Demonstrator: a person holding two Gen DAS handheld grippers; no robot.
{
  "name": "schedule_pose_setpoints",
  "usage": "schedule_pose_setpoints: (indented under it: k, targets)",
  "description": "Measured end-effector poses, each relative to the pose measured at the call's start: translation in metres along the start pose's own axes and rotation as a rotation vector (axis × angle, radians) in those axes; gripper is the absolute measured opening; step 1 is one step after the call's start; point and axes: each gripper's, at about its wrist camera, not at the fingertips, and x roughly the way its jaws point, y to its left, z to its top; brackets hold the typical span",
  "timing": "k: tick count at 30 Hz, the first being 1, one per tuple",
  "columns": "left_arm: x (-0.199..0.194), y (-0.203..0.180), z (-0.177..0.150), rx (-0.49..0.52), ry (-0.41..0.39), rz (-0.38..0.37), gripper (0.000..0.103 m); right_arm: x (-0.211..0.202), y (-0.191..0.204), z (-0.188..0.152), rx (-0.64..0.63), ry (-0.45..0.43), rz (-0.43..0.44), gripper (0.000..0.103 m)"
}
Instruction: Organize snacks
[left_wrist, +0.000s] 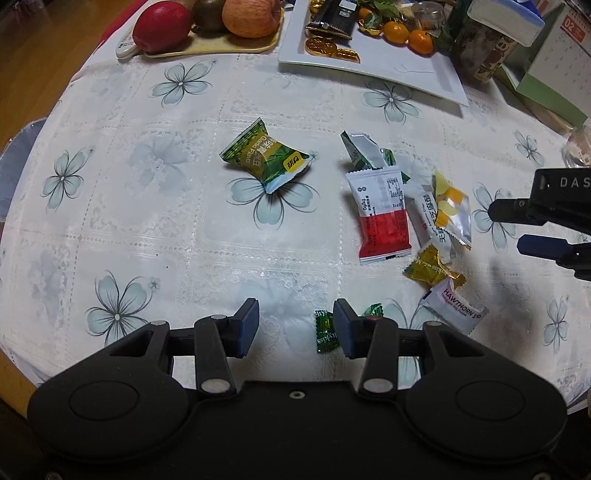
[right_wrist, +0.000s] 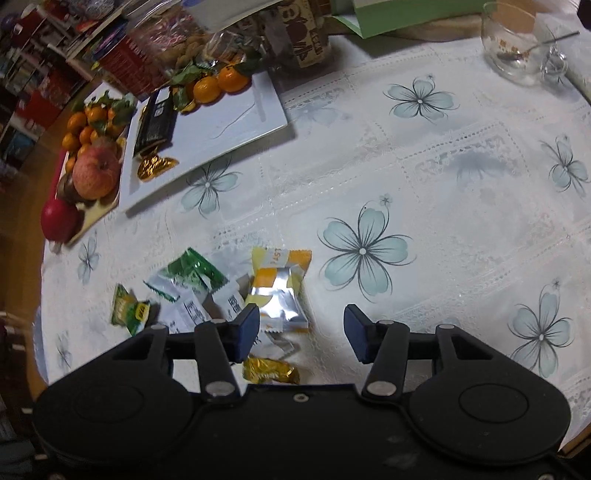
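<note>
Your left gripper (left_wrist: 295, 330) hangs wide open over the tablecloth (left_wrist: 147, 221), nothing in it, a small green candy (left_wrist: 325, 332) by its right finger. The green snack pack (left_wrist: 267, 157) sits alone mid-table, the wrapper pile (left_wrist: 406, 218) further right. Your right gripper (right_wrist: 301, 334) is open too, empty, with the orange-and-silver packet (right_wrist: 279, 291) just ahead of its left finger.

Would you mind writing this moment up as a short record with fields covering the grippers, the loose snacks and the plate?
left gripper: open, empty, low over the tablecloth
right gripper: open, empty, beside the snack pile
green packet: lies alone, apart from the pile
red-and-white packet: in the pile, flat
yellow-and-silver packet: in the pile, near the right gripper's left finger
small green candy: by the left gripper's right finger
white plate: holds gold coins, a dark bar, oranges
</note>
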Motion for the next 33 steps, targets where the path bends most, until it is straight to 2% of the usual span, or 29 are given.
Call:
schedule_pose_setpoints:
  k: [4,13,17,18,20,22,25,26,27,29,31,33]
  targets:
    - [0.003,0.002,0.001,-0.007,0.015,-0.009,0.052,0.015,0.007,0.01,0.004,0.007,-0.032,0.055]
    - [0.016,-0.006,0.001,0.003,0.036,-0.045,0.052,0.048,0.03,0.008,-0.028,0.029,-0.052,0.055]
    - [0.023,-0.008,0.003,-0.016,0.032,-0.02,0.052,0.056,0.037,0.007,-0.056,0.021,-0.081,0.054]
    - [0.026,-0.008,0.004,-0.026,0.036,-0.017,0.051,0.057,0.038,0.006,-0.062,0.017,-0.086,0.053]
    - [0.031,-0.008,0.006,-0.035,0.051,-0.02,0.051,0.057,0.04,0.005,-0.08,0.016,-0.077,0.041]
    - [0.034,-0.01,0.005,-0.033,0.06,-0.022,0.051,0.054,0.04,0.005,-0.1,0.012,-0.086,0.037]
    - [0.031,-0.012,0.002,-0.018,0.063,-0.046,0.051,0.049,0.037,0.004,-0.114,0.01,-0.087,0.027]
    - [0.029,-0.013,0.0,-0.012,0.062,-0.059,0.051,0.046,0.035,0.004,-0.112,0.009,-0.082,0.017]
    - [0.027,-0.014,-0.002,-0.001,0.059,-0.072,0.051,0.042,0.034,0.004,-0.111,0.006,-0.079,0.013]
    - [0.024,-0.019,-0.005,0.044,0.054,-0.082,0.051,0.035,0.03,0.004,-0.117,0.007,-0.063,0.006]
    - [0.019,-0.027,-0.009,0.119,0.029,-0.073,0.051,0.029,0.026,0.005,-0.11,0.019,-0.043,0.006]
    - [0.014,-0.037,-0.012,0.242,-0.002,-0.056,0.051,0.024,0.021,0.004,-0.096,0.025,-0.027,0.007]
